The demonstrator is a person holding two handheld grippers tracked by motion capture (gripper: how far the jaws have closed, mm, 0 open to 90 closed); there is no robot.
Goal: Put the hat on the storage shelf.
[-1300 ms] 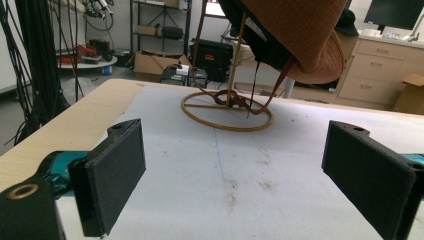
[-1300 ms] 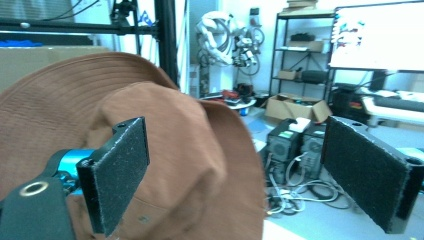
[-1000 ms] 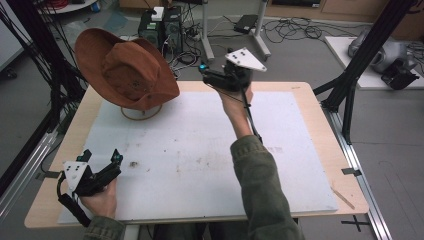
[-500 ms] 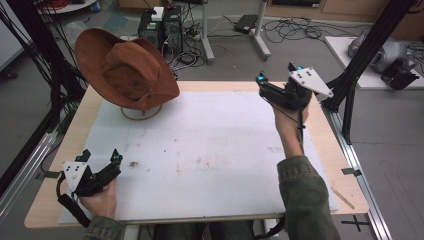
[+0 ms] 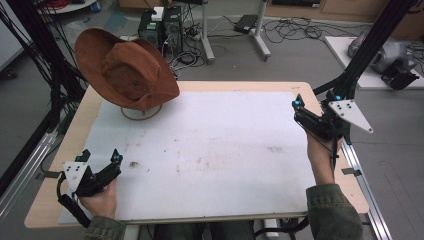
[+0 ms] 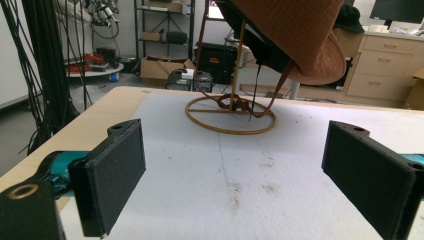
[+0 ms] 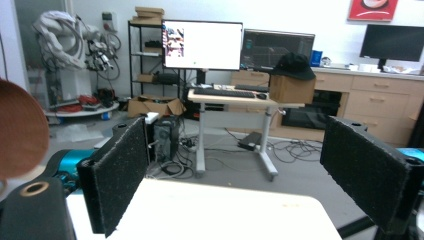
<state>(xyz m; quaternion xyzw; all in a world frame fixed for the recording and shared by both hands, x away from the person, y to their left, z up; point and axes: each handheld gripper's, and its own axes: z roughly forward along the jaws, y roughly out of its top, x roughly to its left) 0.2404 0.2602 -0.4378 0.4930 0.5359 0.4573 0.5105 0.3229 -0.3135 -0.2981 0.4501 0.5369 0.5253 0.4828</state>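
While the brown hat [image 5: 127, 70] is sitting tilted on its wire stand [image 5: 141, 113] at the far left corner of the surface [image 5: 225, 150], both hand-held grippers are hanging empty and well apart from it. The left hand-held gripper [image 5: 99, 165] is resting low at the near left corner, just above the white sheet [image 5: 210, 165] that is covering most of the wooden top, with its jaws spread wide and holding nothing. In the left gripper view those jaws [image 6: 235, 185] are framing the gold ring base of the stand [image 6: 231, 115], where a brown cord is lying coiled around the upright rod, and the hat's brim [image 6: 295, 35] is drooping over it from above. A few small dark stains are showing on the sheet between this gripper and the stand.

The right hand-held gripper [image 5: 300, 112] is being held up at the right edge of the surface, its jaws likewise parted and empty. In the right gripper view its jaws [image 7: 235, 170] are pointing across the far edge of the surface toward a desk with monitors [image 7: 202, 45], and a sliver of the hat [image 7: 20, 130] is showing at the left border.
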